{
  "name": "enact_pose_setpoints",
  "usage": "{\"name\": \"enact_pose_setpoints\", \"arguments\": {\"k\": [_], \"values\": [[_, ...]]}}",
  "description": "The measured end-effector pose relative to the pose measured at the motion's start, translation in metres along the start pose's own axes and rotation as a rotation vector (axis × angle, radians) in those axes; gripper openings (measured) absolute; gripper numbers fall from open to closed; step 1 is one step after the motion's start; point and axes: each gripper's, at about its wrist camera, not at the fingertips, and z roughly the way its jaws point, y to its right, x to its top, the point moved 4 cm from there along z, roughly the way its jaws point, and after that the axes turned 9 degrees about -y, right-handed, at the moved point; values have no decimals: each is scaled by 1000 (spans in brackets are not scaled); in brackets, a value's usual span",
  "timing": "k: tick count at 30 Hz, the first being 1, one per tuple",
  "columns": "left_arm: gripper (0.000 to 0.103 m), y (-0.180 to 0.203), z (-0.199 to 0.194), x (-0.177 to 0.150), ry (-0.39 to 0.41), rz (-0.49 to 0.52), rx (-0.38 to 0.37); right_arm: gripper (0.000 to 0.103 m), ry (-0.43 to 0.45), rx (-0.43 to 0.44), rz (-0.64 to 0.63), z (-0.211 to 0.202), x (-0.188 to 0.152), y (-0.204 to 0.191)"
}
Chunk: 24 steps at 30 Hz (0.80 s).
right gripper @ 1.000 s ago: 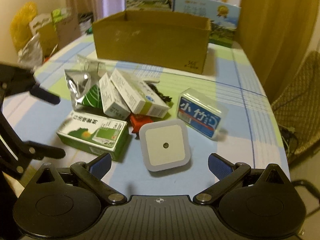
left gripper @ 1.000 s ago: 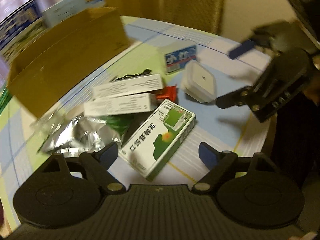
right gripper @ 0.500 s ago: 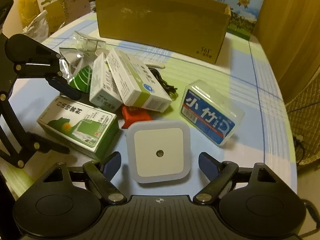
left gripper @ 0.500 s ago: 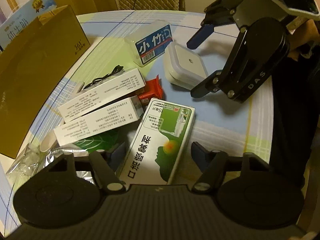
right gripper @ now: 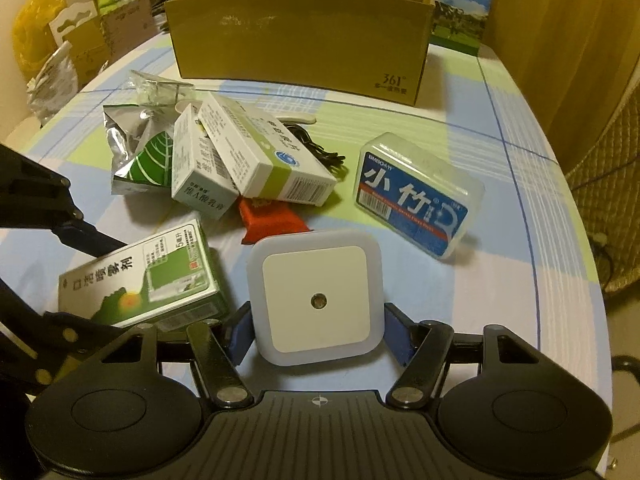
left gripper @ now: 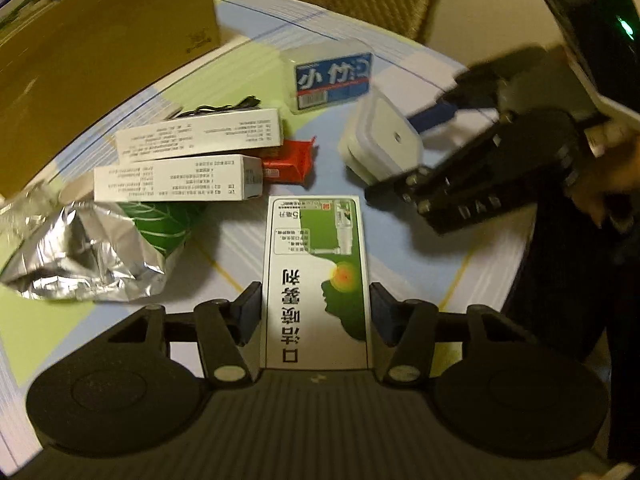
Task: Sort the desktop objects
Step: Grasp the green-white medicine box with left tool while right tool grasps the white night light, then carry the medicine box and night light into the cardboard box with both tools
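In the left wrist view we see our left gripper [left gripper: 316,308] clamped on the green-and-white box [left gripper: 316,280], one blue pad against each long side, the box lying flat on the checked tablecloth [left gripper: 420,248]. In the right wrist view our right gripper [right gripper: 318,330] closes on the white square night light [right gripper: 316,296]; both pads touch its sides, and in the left view the light appears tilted off the cloth (that part is blurred).

Beyond the night light lies a red packet [right gripper: 268,218], partly under two white cartons [right gripper: 248,152] that lean against each other. A crumpled foil bag [right gripper: 136,148] sits to their left, a black cable [right gripper: 320,152] to their right. The clear case with a blue label [right gripper: 416,196] rests apart, right of the cartons. The open cardboard box [right gripper: 300,36] stands at the far side of the table
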Motion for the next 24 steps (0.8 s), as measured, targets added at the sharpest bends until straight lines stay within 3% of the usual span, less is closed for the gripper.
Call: {"name": "enact_pose_setpoints", "arguments": {"k": [6,24], "values": [[51,6,7,4,12,-19,58,64,18,-16,17,0,-1,-1],[50,11,-21,-14,67,-122,79,63,87,-20,103,-31,-7,-2]]}}
